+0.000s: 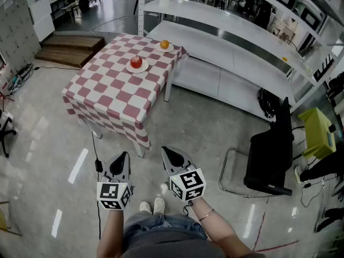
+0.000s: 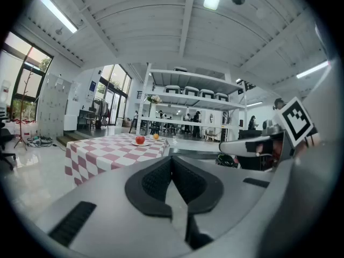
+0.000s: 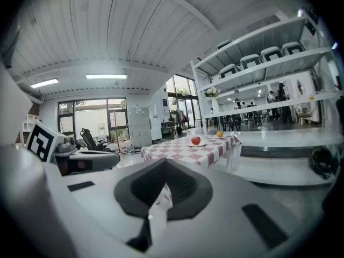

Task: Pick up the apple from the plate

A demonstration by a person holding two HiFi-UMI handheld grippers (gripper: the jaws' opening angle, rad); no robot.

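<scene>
The apple (image 1: 136,62) sits on a small white plate (image 1: 128,67) on the table (image 1: 110,87), which is covered with a red-and-white checked cloth. It lies in the far half of the table, roughly midway between the table's two long sides. A second plate with an orange (image 1: 164,44) stands nearer the table's far corner, apart from the apple.

Both grippers are well short of the table, held over the floor in front of its near corner and pointing roughly level toward it. The left gripper (image 1: 125,155) has its jaws closed together with nothing between them. The right gripper (image 1: 165,150) looks the same in its own view: the dark pads meet and it is empty. Neither touches anything, so the approach to the table is not yet made.

The apple is probably firm and fairly light, with a smooth, rounded skin that offers the pads little to bite on. It would likely roll or squirt out if pinched off-centre or near its top. The safest hold seems to be across its widest part, with one pad on each side and the jaws opened wider than the fruit beforehand. A moderate squeeze should do, as hard pressure could bruise it. The plate is shallow and looks light, so a pad that drags along its rim may push it across the cloth.
</scene>
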